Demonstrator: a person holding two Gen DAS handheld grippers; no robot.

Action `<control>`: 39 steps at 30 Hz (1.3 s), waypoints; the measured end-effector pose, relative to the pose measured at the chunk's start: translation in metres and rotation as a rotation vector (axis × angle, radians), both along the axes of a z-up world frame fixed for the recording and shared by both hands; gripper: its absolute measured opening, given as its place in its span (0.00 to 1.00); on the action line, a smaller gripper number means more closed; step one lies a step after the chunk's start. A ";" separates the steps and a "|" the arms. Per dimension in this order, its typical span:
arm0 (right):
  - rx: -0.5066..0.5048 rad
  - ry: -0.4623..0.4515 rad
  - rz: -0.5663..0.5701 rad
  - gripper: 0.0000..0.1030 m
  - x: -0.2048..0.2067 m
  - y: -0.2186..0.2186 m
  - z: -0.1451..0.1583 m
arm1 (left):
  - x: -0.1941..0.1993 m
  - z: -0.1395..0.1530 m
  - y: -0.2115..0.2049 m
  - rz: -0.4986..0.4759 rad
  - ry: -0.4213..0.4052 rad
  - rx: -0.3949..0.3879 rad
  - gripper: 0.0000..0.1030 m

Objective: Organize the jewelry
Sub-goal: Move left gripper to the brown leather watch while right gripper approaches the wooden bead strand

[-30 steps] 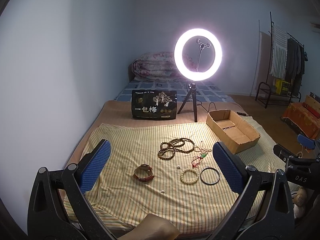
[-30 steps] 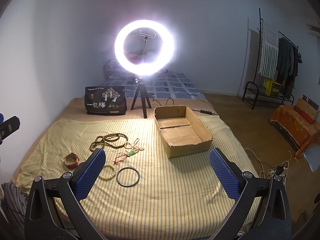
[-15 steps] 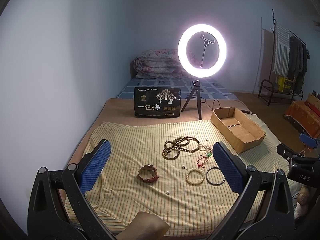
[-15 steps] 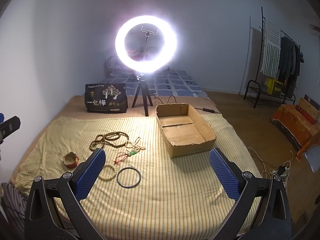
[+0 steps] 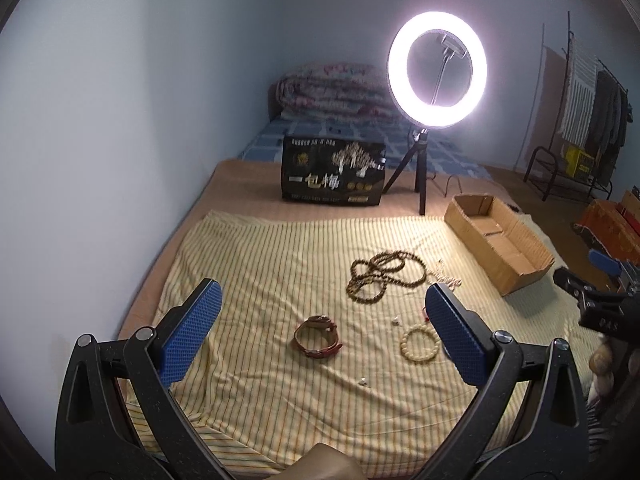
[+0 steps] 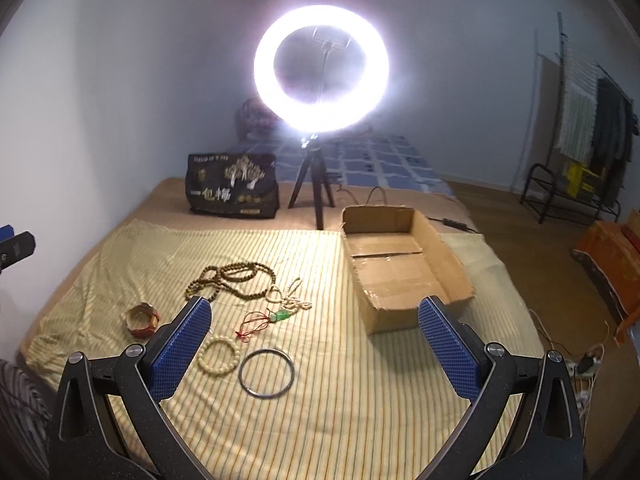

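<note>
Jewelry (image 6: 236, 280) lies spread mid-sheet (image 6: 360, 420) beside the box (image 6: 400, 268) for sorting; both grippers (image 5: 320, 320) (image 6: 316, 332) gape wide, empty.

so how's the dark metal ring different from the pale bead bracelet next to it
The dark ring is a thin, smooth, unbroken hoop; the pale bracelet is a string of round cream beads. The dark ring is wider across, and the pale bracelet's band is thicker. Both lie flat on the striped cloth, side by side, outside the cardboard box.

A lit ring light (image 6: 321, 70) on a tripod glares against pale bluish walls (image 5: 120, 80); a clothes rack (image 6: 592, 128) stands far right.
</note>
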State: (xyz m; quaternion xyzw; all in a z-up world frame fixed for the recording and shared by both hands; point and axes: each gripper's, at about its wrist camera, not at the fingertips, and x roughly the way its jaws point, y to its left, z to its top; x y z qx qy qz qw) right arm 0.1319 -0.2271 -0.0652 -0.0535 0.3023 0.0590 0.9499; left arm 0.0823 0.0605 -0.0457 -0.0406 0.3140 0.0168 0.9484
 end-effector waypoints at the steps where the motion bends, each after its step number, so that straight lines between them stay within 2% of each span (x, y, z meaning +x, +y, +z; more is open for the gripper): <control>1: -0.003 0.008 0.003 1.00 0.005 0.002 -0.003 | 0.005 -0.006 0.004 0.002 0.016 -0.009 1.00; 9: -0.001 0.090 0.096 1.00 0.070 0.032 -0.031 | 0.040 -0.048 0.027 0.003 0.135 -0.069 0.85; 12: 0.006 0.127 0.137 1.00 0.092 0.046 -0.041 | 0.052 -0.063 0.031 -0.006 0.174 -0.090 0.82; 16: 0.016 0.181 0.185 1.00 0.120 0.063 -0.056 | 0.069 -0.086 0.034 -0.023 0.234 -0.116 0.72; 20: 0.007 0.224 0.231 1.00 0.143 0.082 -0.076 | 0.082 -0.107 0.034 -0.038 0.289 -0.134 0.69; 22: 0.004 0.257 0.255 1.00 0.155 0.092 -0.089 | 0.088 -0.117 0.036 -0.041 0.318 -0.165 0.62; 27: 0.012 0.335 0.297 1.00 0.176 0.108 -0.117 | 0.102 -0.144 0.040 -0.042 0.395 -0.215 0.51; 31: 0.009 0.395 0.340 1.00 0.189 0.121 -0.136 | 0.111 -0.160 0.042 -0.043 0.442 -0.247 0.46; 39: -0.056 0.432 0.421 1.00 0.201 0.156 -0.160 | 0.119 -0.180 0.049 -0.040 0.502 -0.308 0.39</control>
